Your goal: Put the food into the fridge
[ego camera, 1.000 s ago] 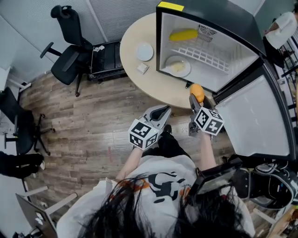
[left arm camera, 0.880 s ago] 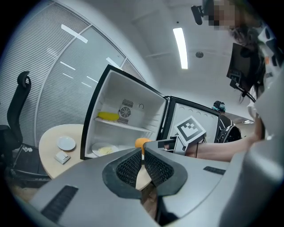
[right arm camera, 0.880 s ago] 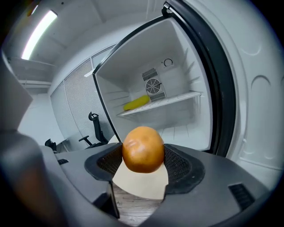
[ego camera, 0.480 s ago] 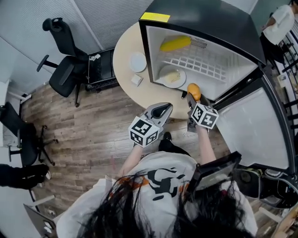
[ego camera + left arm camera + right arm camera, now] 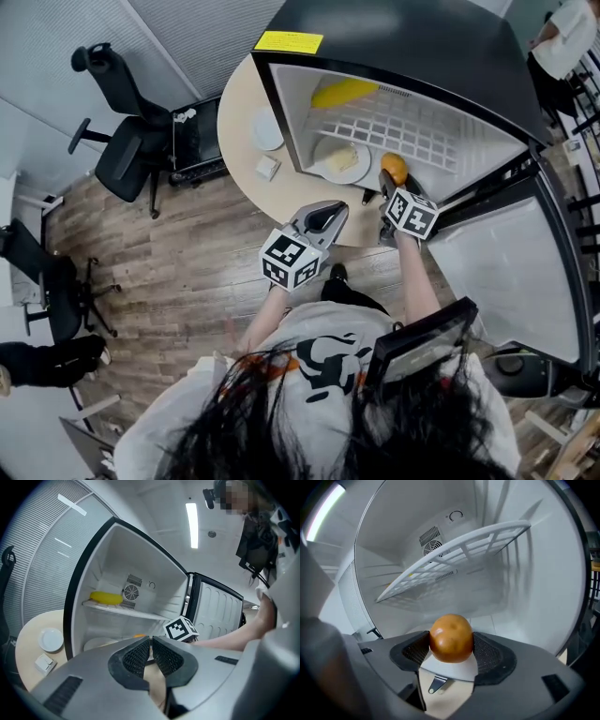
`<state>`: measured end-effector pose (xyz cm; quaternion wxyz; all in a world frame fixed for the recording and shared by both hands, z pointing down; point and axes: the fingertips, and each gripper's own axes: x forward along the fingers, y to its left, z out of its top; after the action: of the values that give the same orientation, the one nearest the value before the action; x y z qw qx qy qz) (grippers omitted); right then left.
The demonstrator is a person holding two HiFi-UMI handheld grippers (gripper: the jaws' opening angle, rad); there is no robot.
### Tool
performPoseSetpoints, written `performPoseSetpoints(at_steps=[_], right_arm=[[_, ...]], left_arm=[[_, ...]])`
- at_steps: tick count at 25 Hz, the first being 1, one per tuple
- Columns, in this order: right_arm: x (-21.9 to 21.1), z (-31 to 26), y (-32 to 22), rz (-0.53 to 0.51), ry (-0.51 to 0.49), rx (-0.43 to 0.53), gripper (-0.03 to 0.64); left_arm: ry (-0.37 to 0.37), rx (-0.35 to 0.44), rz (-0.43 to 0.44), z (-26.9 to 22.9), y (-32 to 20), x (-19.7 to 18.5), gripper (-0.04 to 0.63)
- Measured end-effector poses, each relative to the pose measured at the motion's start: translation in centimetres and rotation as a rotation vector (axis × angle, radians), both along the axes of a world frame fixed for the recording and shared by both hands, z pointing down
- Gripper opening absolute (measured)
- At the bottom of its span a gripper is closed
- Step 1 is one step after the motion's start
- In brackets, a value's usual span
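The table (image 5: 239, 117) bears the open fridge (image 5: 403, 42); right tongs (image 5: 451, 649) grip orange (image 5: 395, 168).

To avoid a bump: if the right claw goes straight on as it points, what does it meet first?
Below the wire shelf the way looks free; the right claw, holding the orange, would probably meet the fridge's back wall first; depth is unclear.

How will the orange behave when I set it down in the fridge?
The orange looks round and smooth, so it will probably roll when released on the fridge floor. Pinched by the right tool, it shows no denting, so likely firm.
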<state>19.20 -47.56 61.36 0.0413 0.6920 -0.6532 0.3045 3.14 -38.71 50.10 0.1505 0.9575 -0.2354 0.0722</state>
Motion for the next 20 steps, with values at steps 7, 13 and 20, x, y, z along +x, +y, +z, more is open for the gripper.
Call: performPoseSetpoints(at_steps=[7, 13, 20], right_arm=[[1.8, 0.1, -2.6, 0.026, 0.063, 0.02, 0.298], [3.3, 0.5, -3.8, 0.045, 0.103, 0.0, 0.298], [4.0, 1.0, -4.3, 0.042, 0.084, -0.006, 0.298]], left_arm=[[-0.011, -0.018, -0.008, 0.6, -1.0, 0.1, 0.012], [-0.023, -0.025, -0.015, 0.8, -1.4, 0.0, 0.012], [-0.038, -0.03, -0.009, 1.1, -1.4, 0.3, 0.012]])
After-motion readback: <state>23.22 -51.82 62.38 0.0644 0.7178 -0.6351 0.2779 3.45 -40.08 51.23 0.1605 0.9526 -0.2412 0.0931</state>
